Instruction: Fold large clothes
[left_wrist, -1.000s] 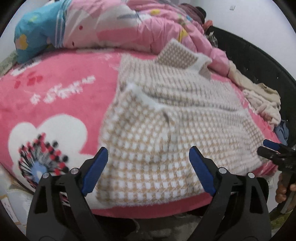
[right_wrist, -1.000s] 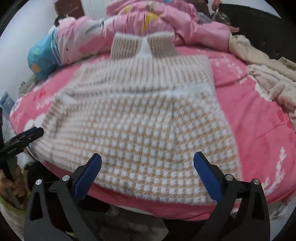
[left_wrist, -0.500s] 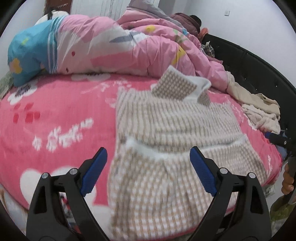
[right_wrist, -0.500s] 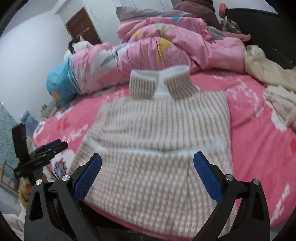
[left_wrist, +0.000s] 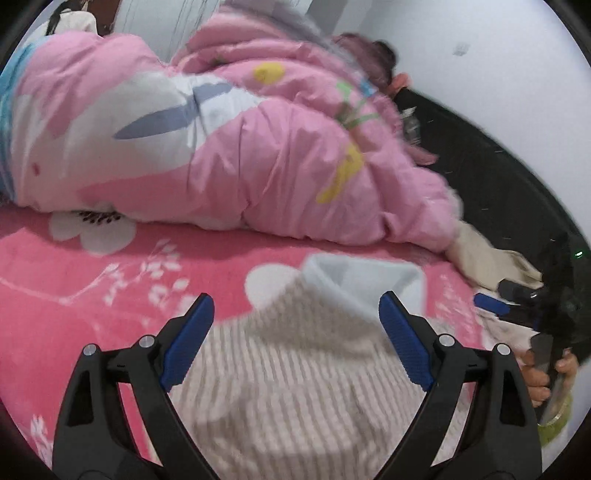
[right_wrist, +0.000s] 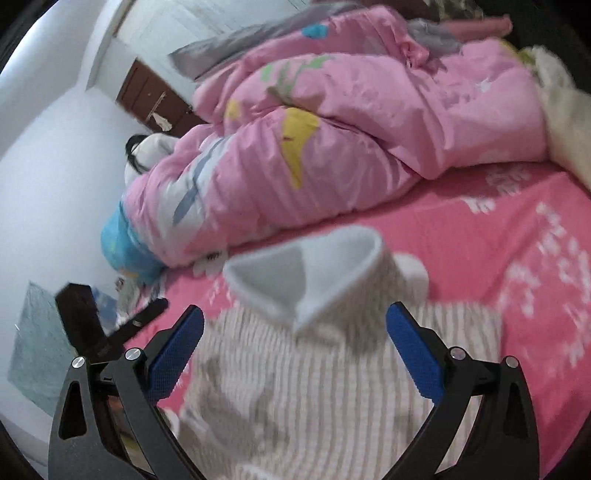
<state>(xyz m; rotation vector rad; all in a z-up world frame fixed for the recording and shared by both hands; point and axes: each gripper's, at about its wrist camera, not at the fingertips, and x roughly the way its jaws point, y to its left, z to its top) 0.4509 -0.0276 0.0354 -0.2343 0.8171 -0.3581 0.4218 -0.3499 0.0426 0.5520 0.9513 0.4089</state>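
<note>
A: Left wrist: our left gripper is spread wide, empty, over the sweater flat on the bed, collar ahead.

B: Right wrist: right gripper likewise agape, nothing held, sweater beneath. Lower part out of view, so we can't tell any fold; most looks left.

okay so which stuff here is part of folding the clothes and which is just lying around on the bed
Part of the job: beige knitted sweater, its white collar, left gripper, right gripper, both open.

Lying about: pink quilt, cream garment, blue pillow.
</note>
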